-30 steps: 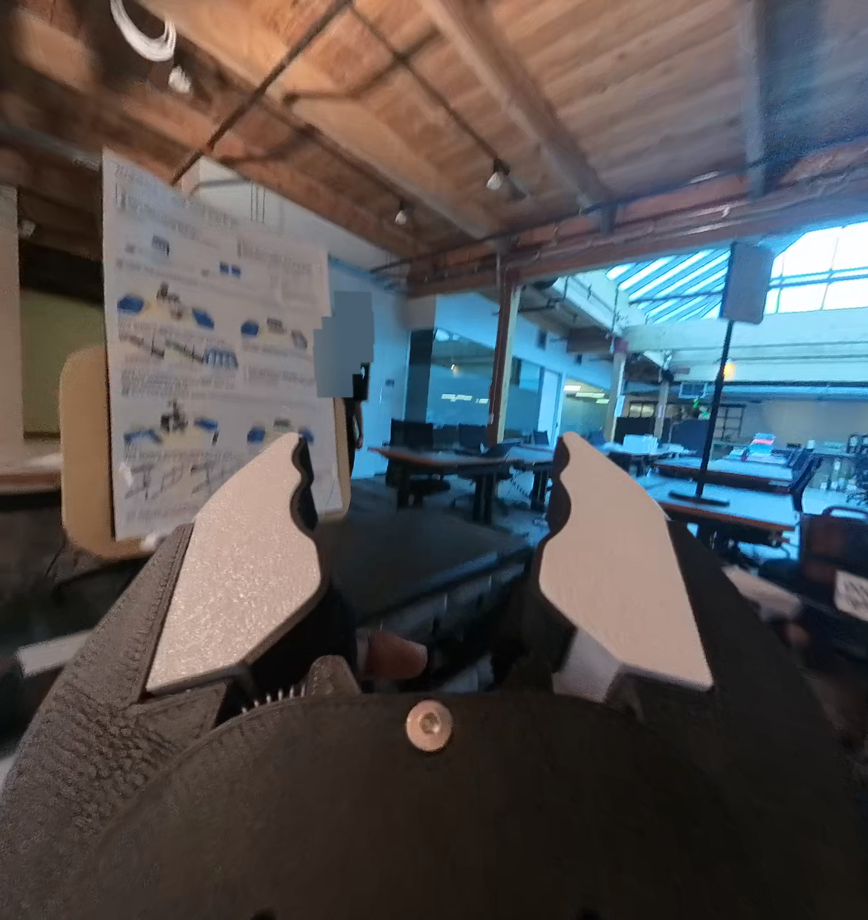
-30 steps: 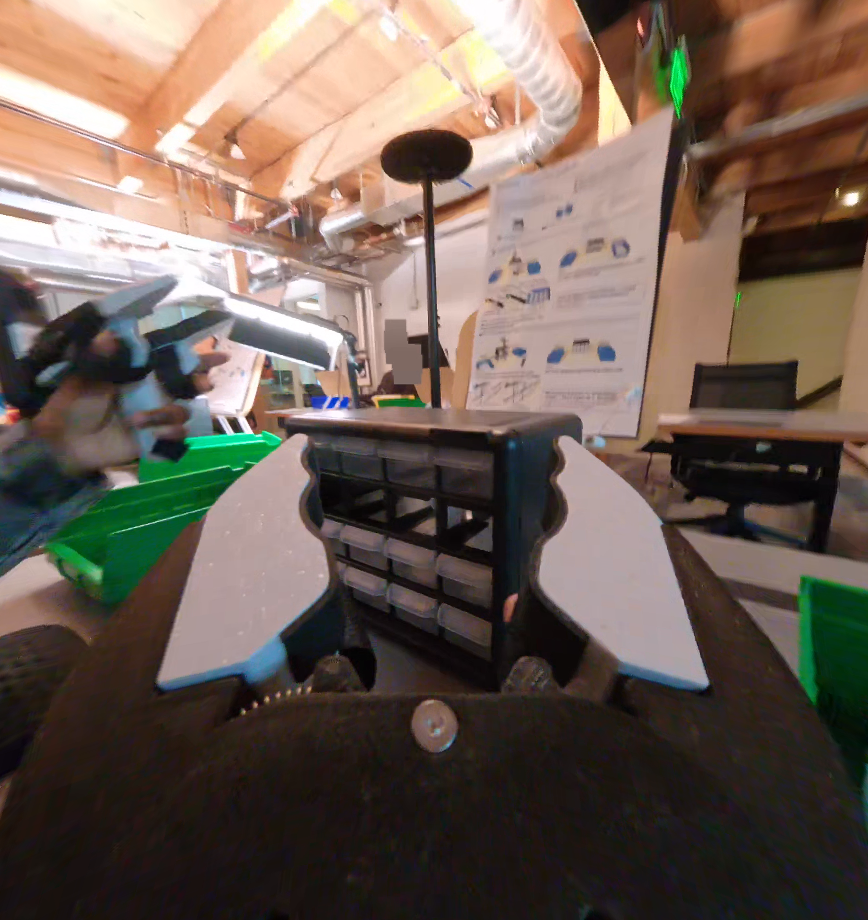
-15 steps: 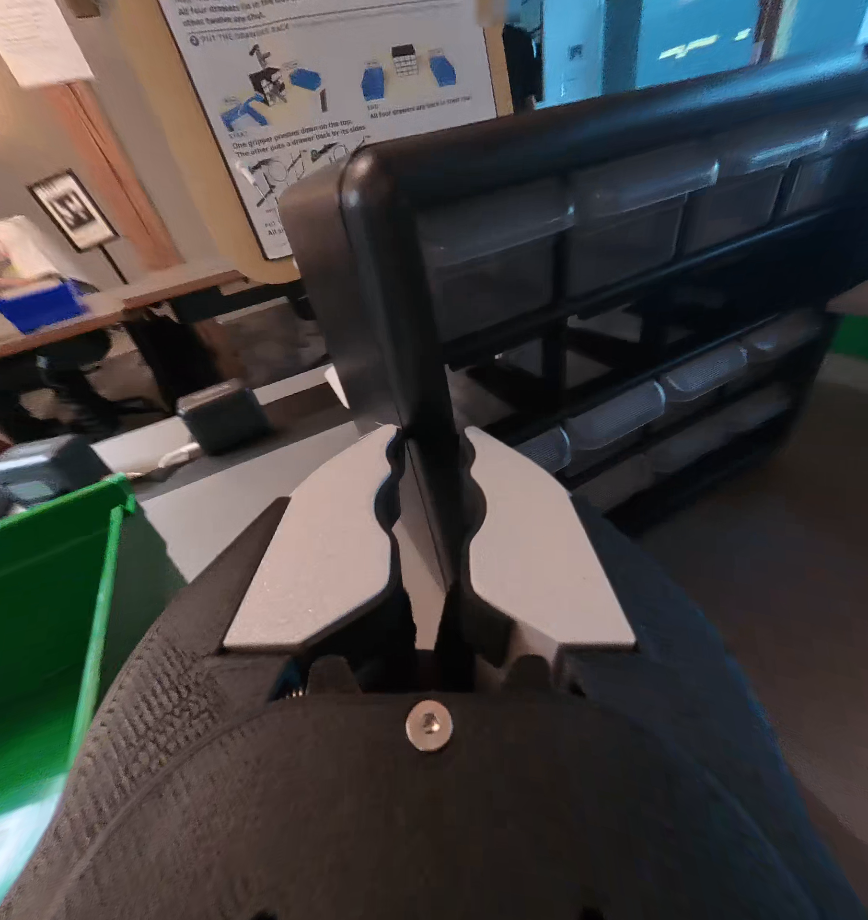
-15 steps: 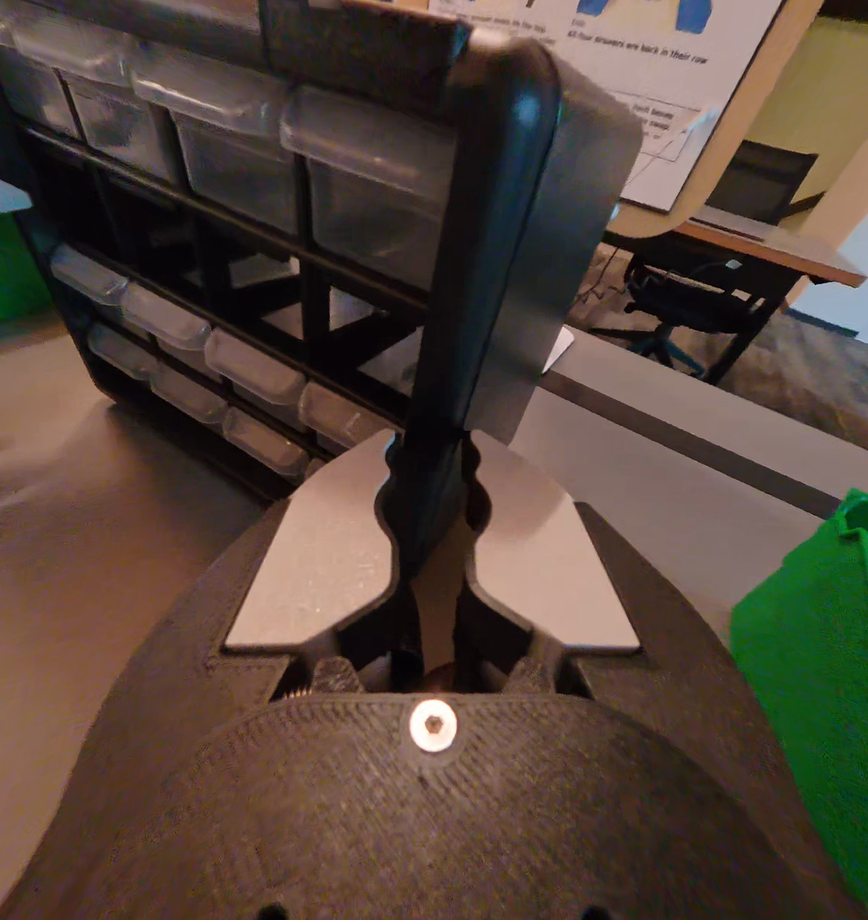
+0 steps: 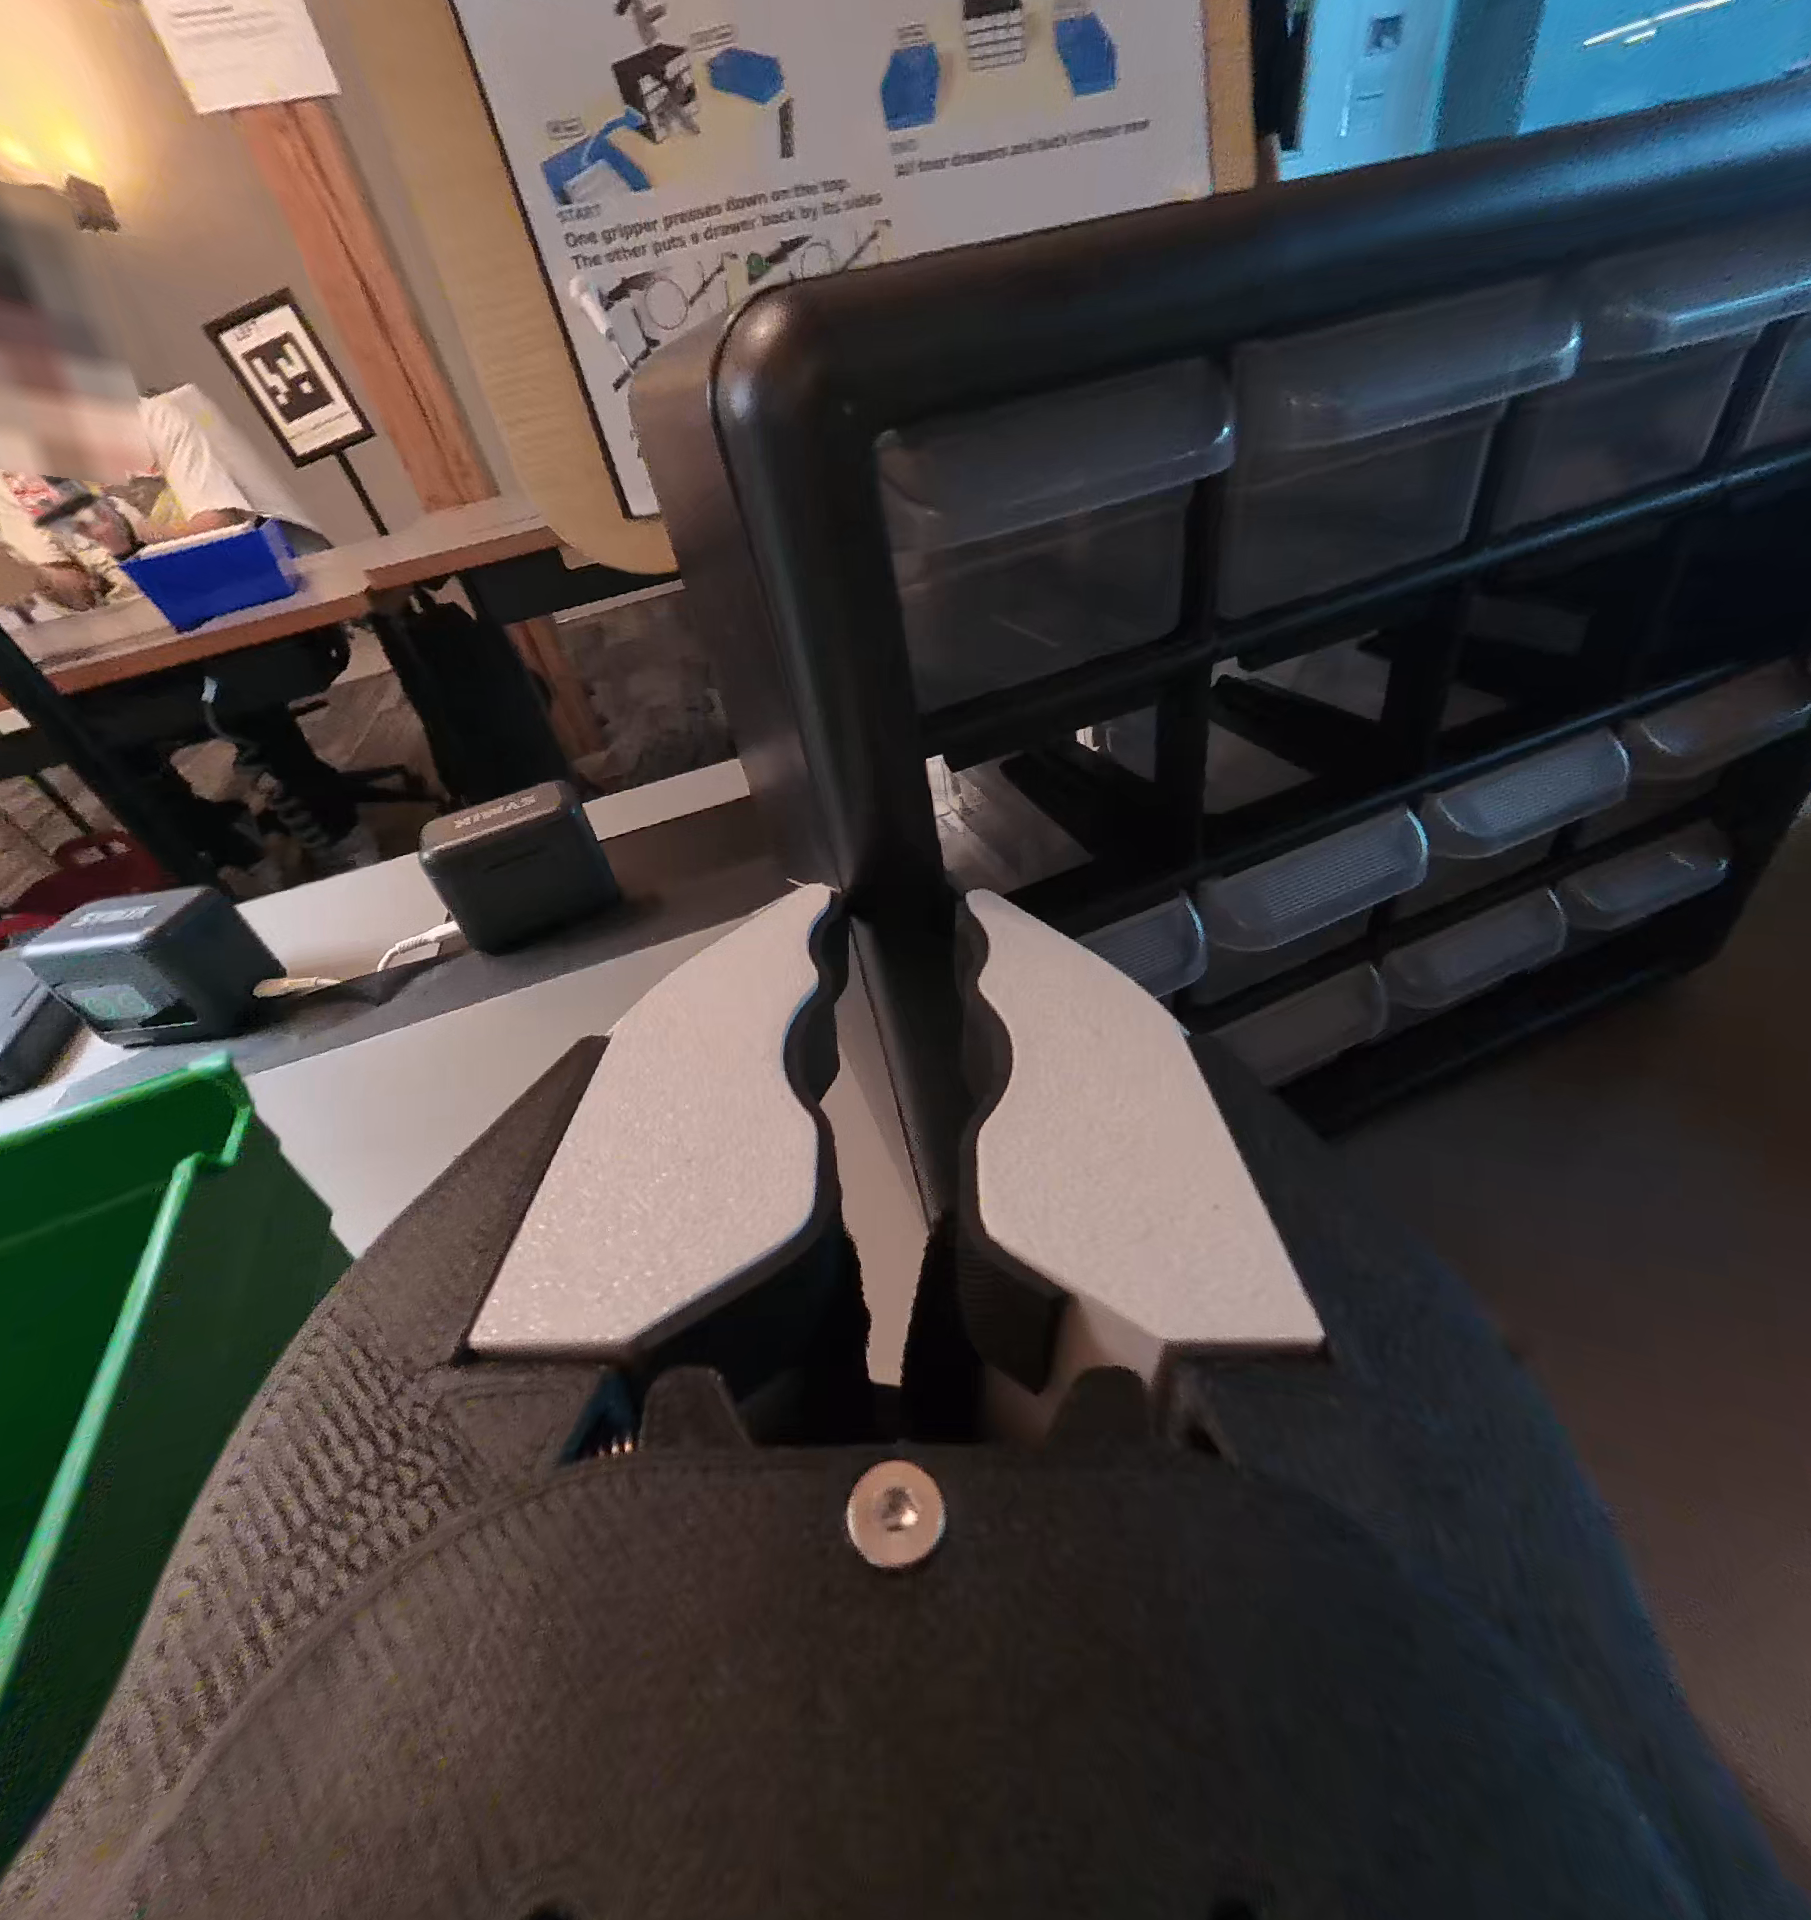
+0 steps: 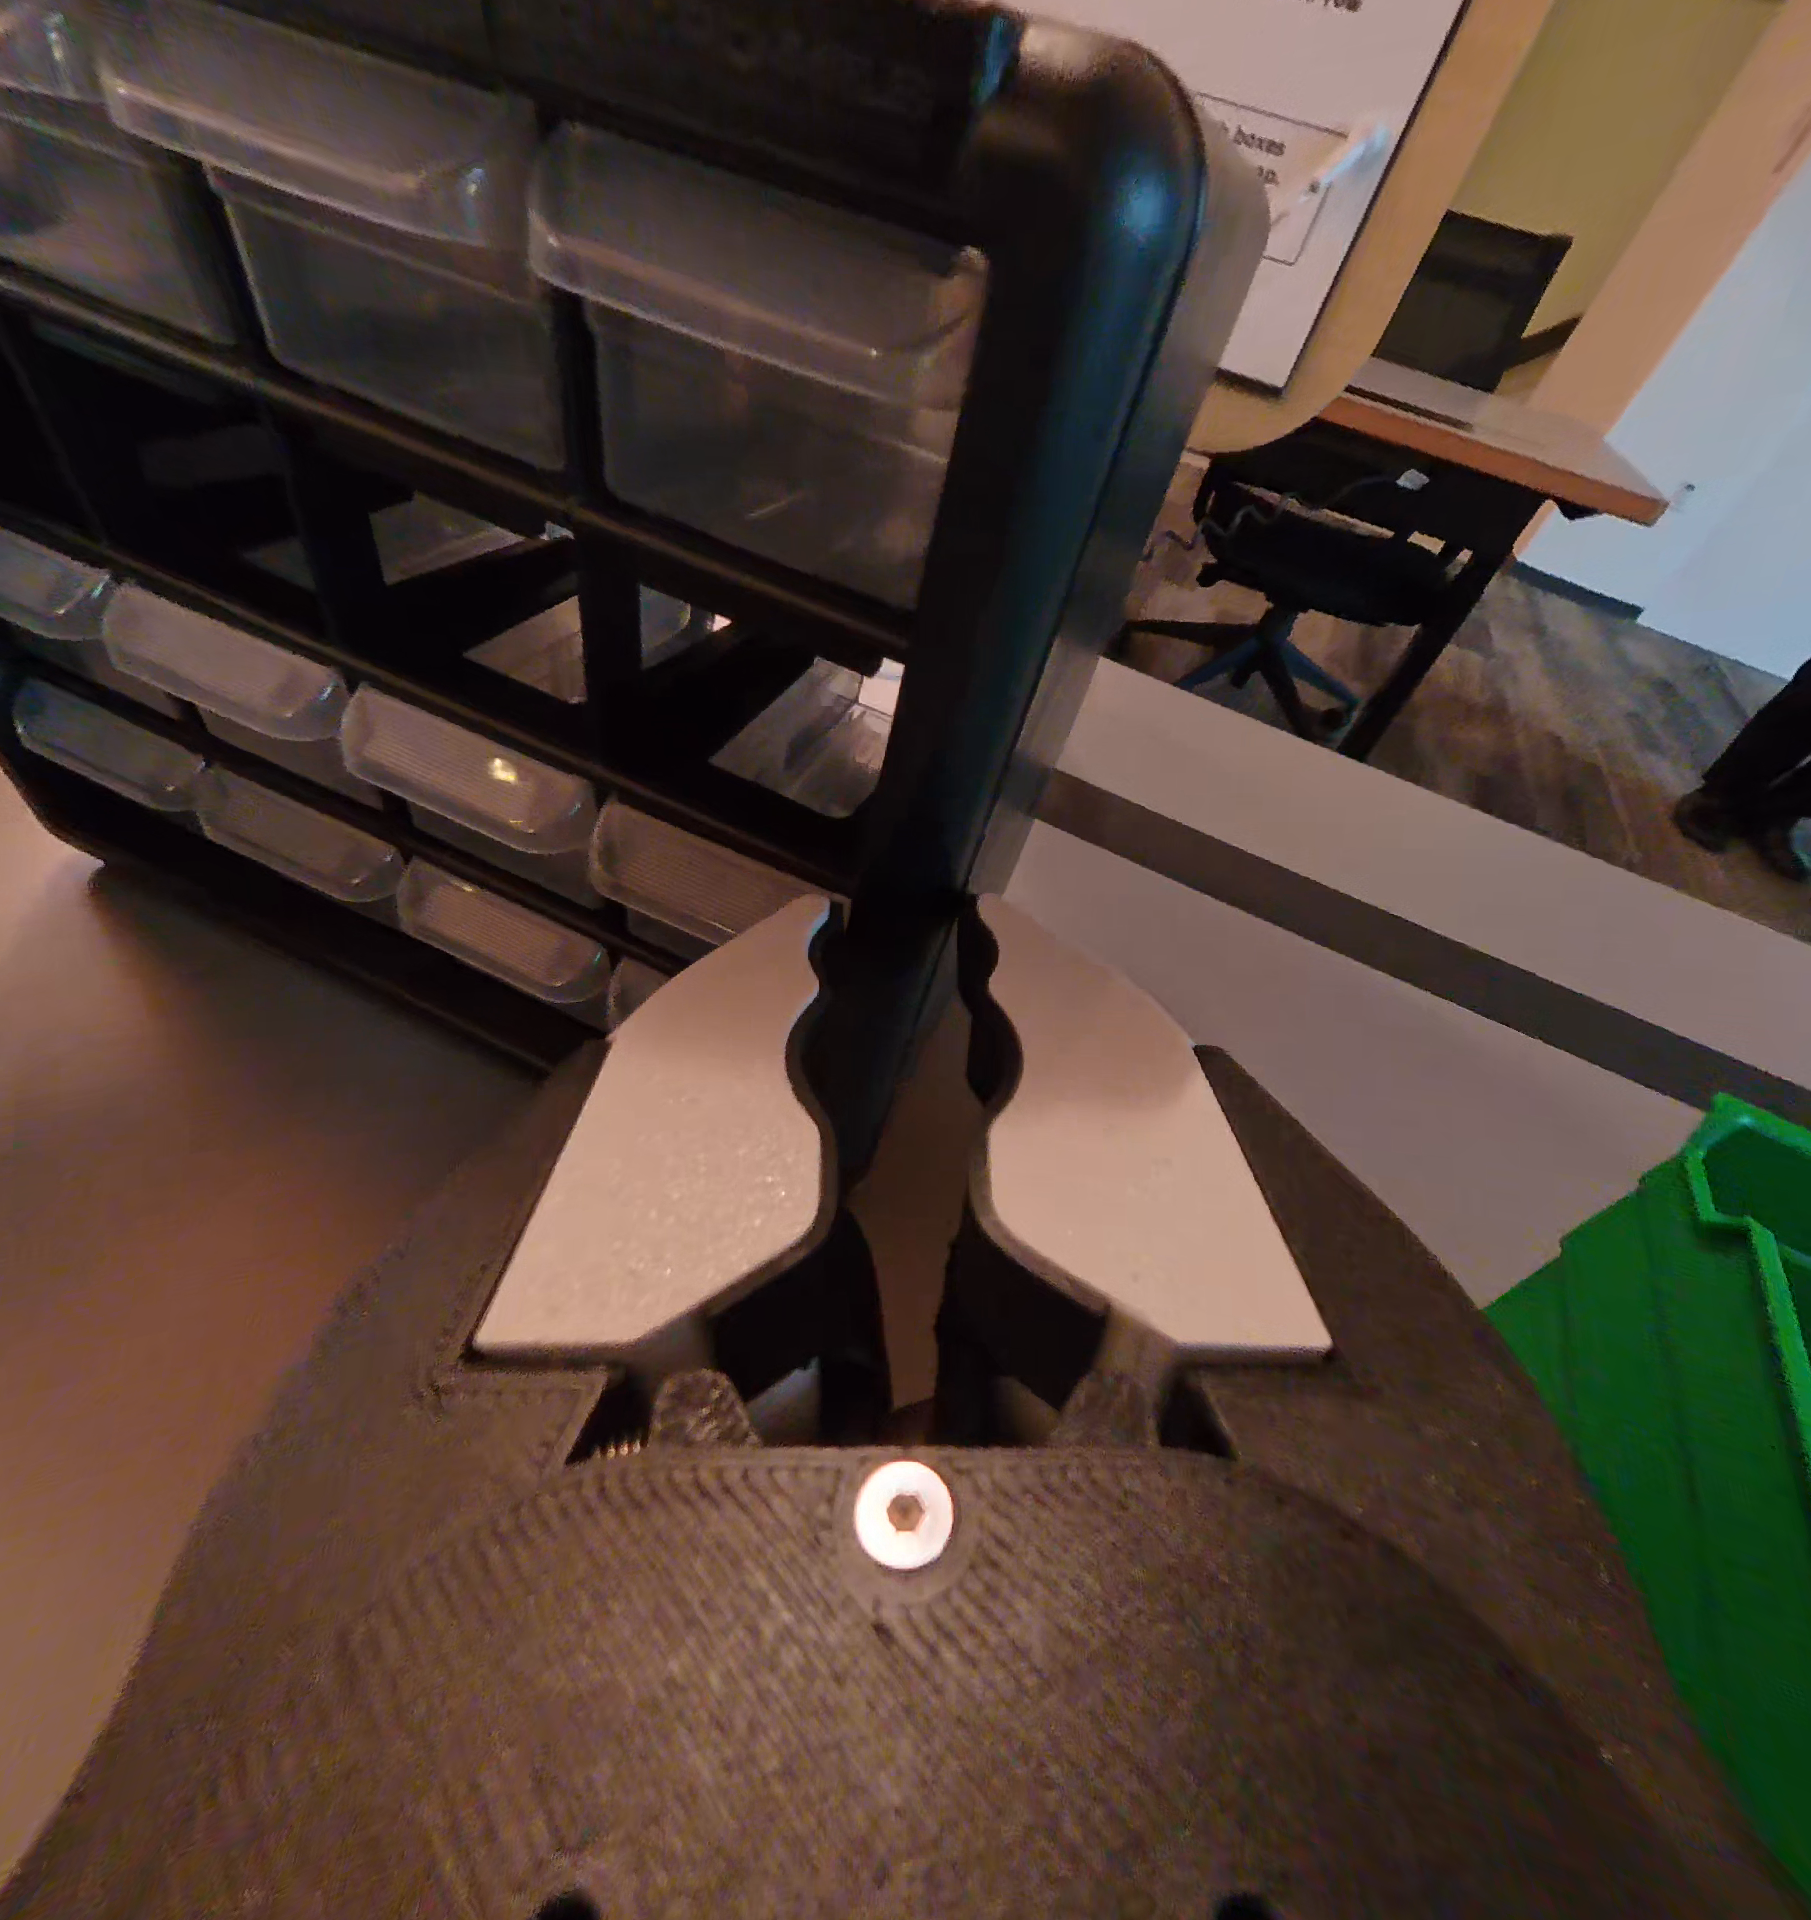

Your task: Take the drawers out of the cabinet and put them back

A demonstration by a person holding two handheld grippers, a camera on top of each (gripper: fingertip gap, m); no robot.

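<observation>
A black cabinet (image 5: pixel 807 582) with clear plastic drawers (image 5: pixel 1046 530) stands on the table. Its second row of slots is empty; the top row and the two bottom rows hold drawers. My left gripper (image 5: pixel 896 935) is shut on the cabinet's left front edge. My right gripper (image 6: pixel 896 935) is shut on the cabinet's (image 6: pixel 1067 416) right front edge. Clear drawers (image 6: pixel 745 364) fill the top row in the right wrist view too.
A green bin (image 5: pixel 80 1299) sits at the left, another green bin (image 6: pixel 1732 1403) at the right. Two dark boxes (image 5: pixel 516 862) with cables lie behind on the table (image 5: pixel 392 1091). A poster board (image 5: pixel 828 135) stands behind the cabinet. A person sits at a far desk.
One second ago both grippers were open and raised, away from the cabinet. They came down and shut on its two front side edges; since half a second ago they have held there.
</observation>
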